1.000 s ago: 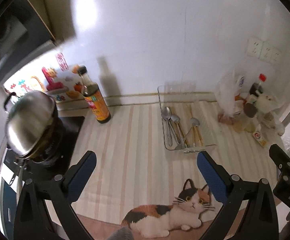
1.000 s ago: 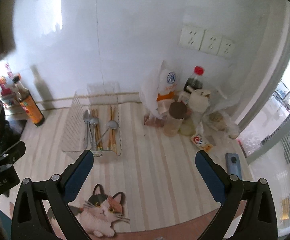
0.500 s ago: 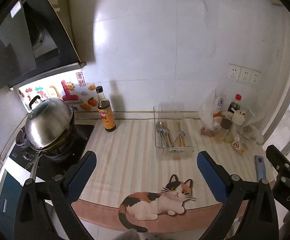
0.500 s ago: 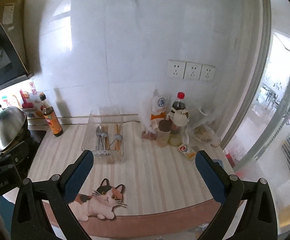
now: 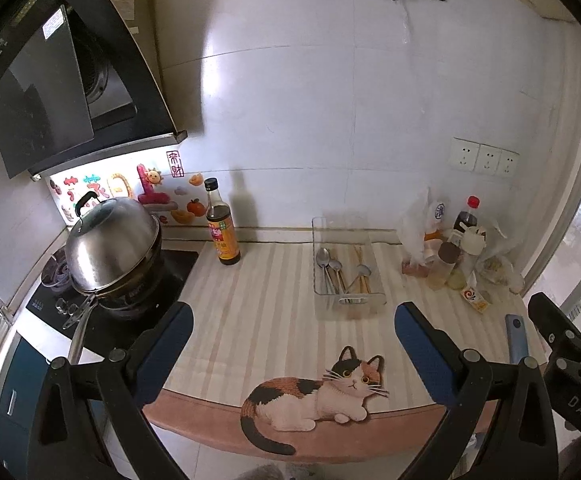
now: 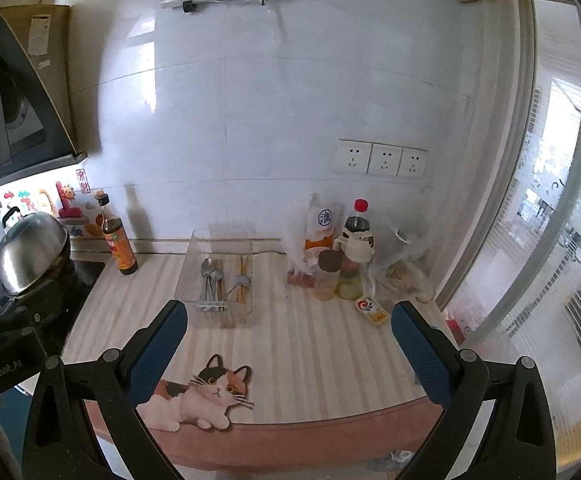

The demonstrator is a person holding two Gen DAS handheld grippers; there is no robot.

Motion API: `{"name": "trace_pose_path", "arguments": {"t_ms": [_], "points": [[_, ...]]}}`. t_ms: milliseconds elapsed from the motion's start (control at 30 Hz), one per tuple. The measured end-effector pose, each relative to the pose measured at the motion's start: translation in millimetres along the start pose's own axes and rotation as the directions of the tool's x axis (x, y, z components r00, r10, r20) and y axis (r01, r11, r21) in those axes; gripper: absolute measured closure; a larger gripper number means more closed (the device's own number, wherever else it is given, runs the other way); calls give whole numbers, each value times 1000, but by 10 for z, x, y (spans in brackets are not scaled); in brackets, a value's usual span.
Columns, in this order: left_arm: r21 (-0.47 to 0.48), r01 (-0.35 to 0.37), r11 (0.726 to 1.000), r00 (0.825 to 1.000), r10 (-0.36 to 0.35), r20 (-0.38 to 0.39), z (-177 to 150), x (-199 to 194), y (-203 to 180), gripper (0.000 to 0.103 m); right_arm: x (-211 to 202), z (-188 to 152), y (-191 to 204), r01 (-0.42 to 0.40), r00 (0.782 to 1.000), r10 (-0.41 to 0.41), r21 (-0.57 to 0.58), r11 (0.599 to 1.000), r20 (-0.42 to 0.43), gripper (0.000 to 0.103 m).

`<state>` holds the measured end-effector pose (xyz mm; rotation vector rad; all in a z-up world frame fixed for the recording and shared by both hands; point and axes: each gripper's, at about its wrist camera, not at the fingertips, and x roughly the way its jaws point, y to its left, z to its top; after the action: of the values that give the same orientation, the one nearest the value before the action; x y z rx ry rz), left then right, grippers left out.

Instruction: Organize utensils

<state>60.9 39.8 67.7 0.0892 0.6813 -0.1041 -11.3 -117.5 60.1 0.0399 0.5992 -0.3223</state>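
A clear plastic tray [image 5: 375, 305] [image 6: 194, 256] sits on the striped counter near the back wall. Inside it lie several metal spoons [image 5: 324, 261] [image 6: 208, 270] and wooden chopsticks [image 5: 360, 264] [image 6: 244, 270]. My left gripper [image 5: 292, 340] hangs open, high above the counter's front edge and well short of the tray. In the same way my right gripper [image 6: 288, 338] is open with nothing between its fingers, back from the counter. The right gripper's body shows at the right edge of the left wrist view.
A soy sauce bottle [image 5: 221, 226] [image 6: 119, 240] stands left of the tray. Beyond it, a lidded steel wok [image 5: 110, 244] rests on the stove. Bottles, jars and plastic bags [image 6: 342, 256] crowd the back right corner. A phone [image 5: 516, 338] and a small packet [image 6: 371, 306] lie at right. A cat picture [image 5: 318, 396] marks the mat's front.
Both grippers have pulled back and up from the counter, so the tray now looks smaller and farther away. Their jaws stayed open and the utensils did not move.
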Motion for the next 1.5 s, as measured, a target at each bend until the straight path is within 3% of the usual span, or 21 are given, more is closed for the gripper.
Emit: {"name": "trace_pose_path", "arguments": {"t_ms": [1500], "points": [[-10,-8,1000,999,7,-43,-78,125,-44,0,103,-45,60,1,1000,-1,-11,1000,-20,0]]}}
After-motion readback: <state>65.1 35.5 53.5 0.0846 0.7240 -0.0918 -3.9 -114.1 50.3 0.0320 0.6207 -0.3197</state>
